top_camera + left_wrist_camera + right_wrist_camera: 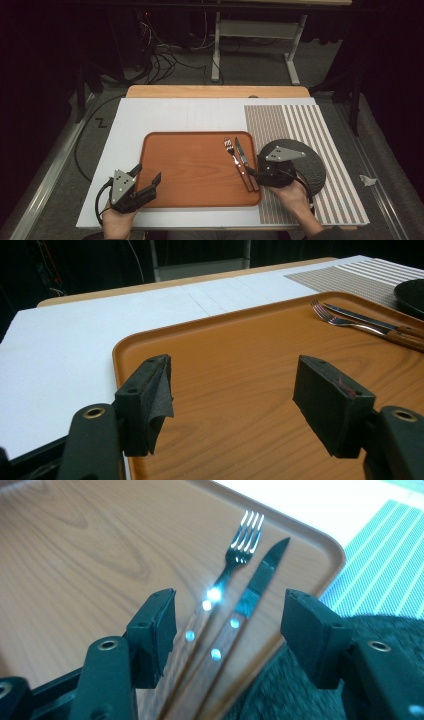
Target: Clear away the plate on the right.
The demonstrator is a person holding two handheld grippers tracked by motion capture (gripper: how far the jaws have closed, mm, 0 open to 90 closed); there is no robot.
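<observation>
High view first: a white board [170, 117] covers most of the table, with a striped placemat [300, 125] laid over its right side. On the board sits a wood-grain brown tray [192, 170], and just to its right, on the placemat, a round dark plate [312, 160] that nearly touches the tray's right rim.

The tray holds two things, both along its right edge: a fork [234, 155] and a knife [244, 159], each with a wooden handle. They lie side by side, almost parallel and close to touching, tines and blade tip pointing away from the person, the fork on the left. The rest of the tray is bare wood grain.

The right gripper [252, 172] hangs at the near end of those handles, over the seam between tray and plate. In the right gripper view its jaws are spread wide, with the fork [235, 560] and knife [260, 577] running up between them; the pads press on neither handle, and nothing is held.

The left gripper [150, 182] rests at the tray's near-left corner. In the left gripper view its jaws also stand well apart over the tray [240, 370], with nothing between them; the fabric facing on its left pad hangs loose and folded.
</observation>
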